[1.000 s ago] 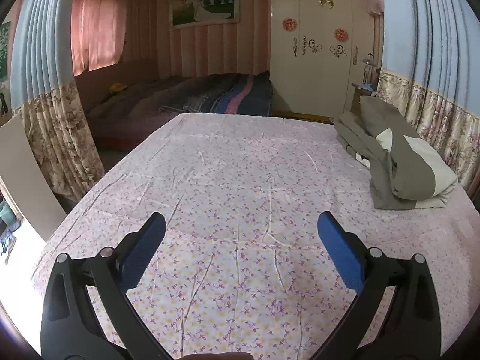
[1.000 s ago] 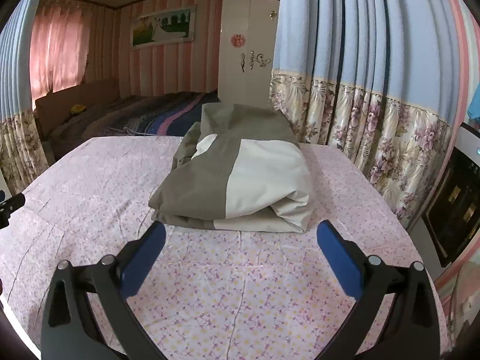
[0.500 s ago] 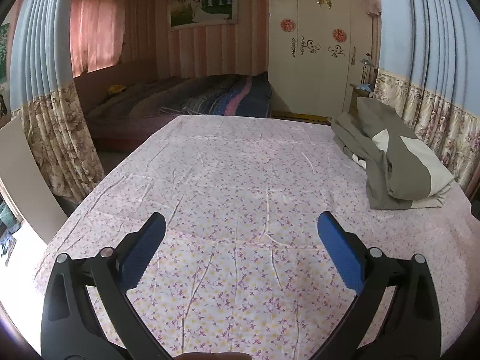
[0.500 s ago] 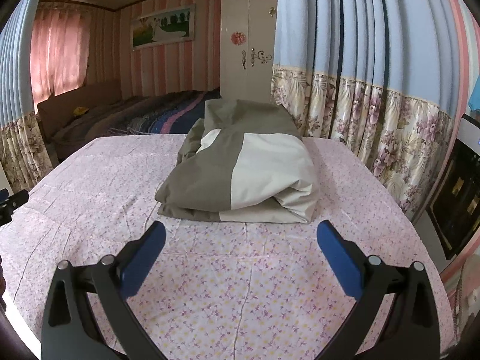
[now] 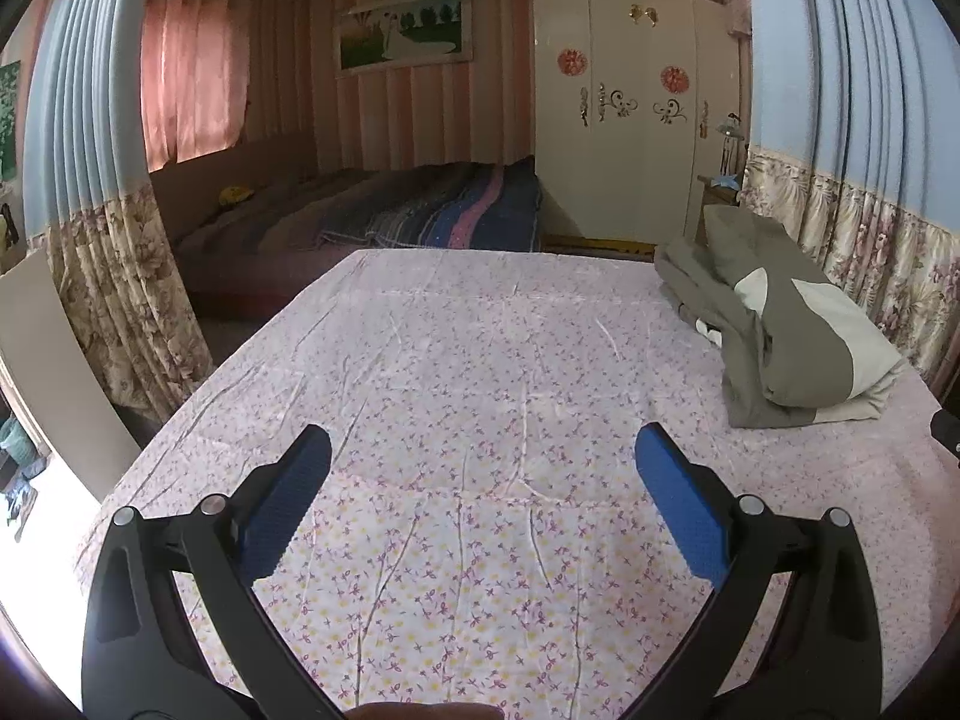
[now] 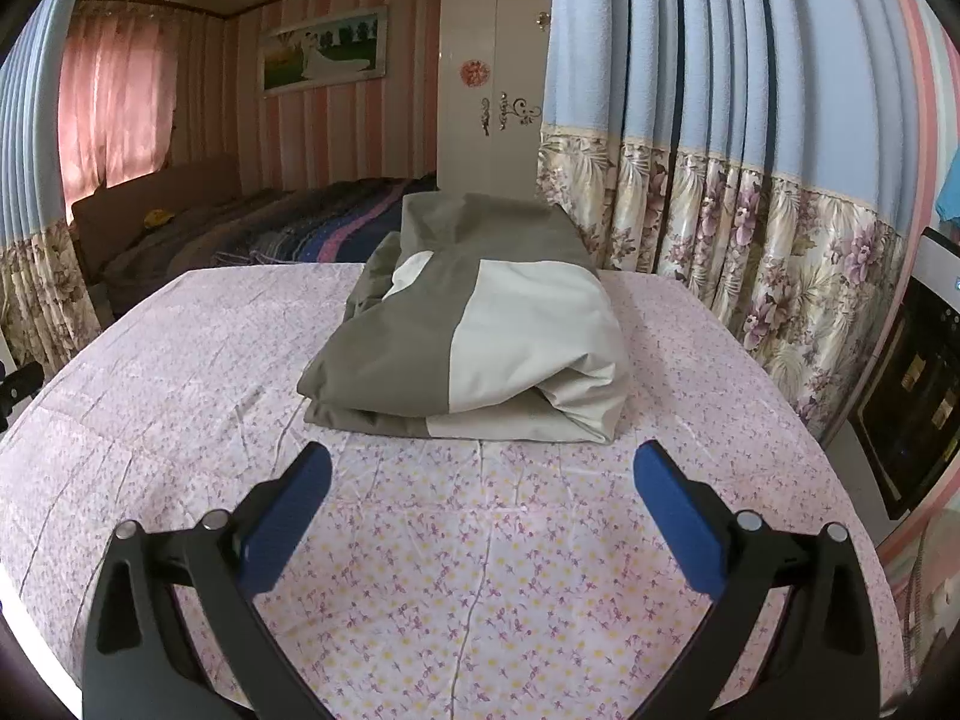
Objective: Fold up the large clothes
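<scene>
Already folded, by the look of it, the grey-and-cream garment (image 6: 474, 324) lies as a thick bundle on the bed (image 6: 180, 372), toward the bed's right side and near the floral curtain (image 6: 780, 252); in the left wrist view the same bundle (image 5: 786, 324) sits well off to the right, with a wide stretch of bare floral sheet between it and the gripper. The right gripper (image 6: 480, 480) hovers above the sheet just short of the bundle's near edge, its jaws spread wide and gripping nothing. The left gripper (image 5: 480, 462) faces the middle of the bed (image 5: 456, 360), its jaws likewise spread and empty. Neither tool touches the cloth. Judged from this arrangement, the step in hand is either a pause after a completed fold or the approach to another one — the bundle shows several stacked layers at its near edge, yet its far portion looks looser and less squared. If a further fold is intended, the next move calls for the right gripper to advance and pinch the near corner through all layers, while the left gripper crosses the bare sheet to reach the bundle's opposite side. The thickness of the stack suggests that a shallow bite would catch only the top layer — a deep grasp seems advisable.
</scene>
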The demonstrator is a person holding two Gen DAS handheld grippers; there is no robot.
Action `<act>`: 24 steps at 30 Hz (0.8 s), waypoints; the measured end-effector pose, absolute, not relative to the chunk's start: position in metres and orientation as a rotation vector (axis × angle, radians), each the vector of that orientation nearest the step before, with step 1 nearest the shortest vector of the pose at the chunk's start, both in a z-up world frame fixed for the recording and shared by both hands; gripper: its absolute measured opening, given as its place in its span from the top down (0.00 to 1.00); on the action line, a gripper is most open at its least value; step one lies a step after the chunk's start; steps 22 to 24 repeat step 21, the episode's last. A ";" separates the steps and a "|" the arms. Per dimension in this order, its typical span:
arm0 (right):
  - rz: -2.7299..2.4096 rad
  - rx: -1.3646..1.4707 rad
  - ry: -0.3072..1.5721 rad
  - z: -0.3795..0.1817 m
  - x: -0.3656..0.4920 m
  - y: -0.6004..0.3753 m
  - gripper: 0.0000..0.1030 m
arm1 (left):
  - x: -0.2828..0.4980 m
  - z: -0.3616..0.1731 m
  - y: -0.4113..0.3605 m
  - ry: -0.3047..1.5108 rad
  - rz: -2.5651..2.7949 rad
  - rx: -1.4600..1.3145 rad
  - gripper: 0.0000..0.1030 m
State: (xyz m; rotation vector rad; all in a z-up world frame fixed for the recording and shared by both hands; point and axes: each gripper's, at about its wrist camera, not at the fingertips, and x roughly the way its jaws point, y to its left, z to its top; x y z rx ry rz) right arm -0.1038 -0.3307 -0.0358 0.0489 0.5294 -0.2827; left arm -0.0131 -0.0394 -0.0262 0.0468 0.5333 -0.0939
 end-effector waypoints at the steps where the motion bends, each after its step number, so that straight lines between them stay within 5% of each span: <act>1: -0.284 0.049 0.531 -0.036 -0.104 -0.332 0.02 | -0.013 -0.026 -0.039 0.536 -0.096 0.046 0.03; 24: -0.274 0.044 0.528 -0.035 -0.104 -0.336 0.02 | -0.021 -0.025 -0.033 0.529 -0.101 0.023 0.03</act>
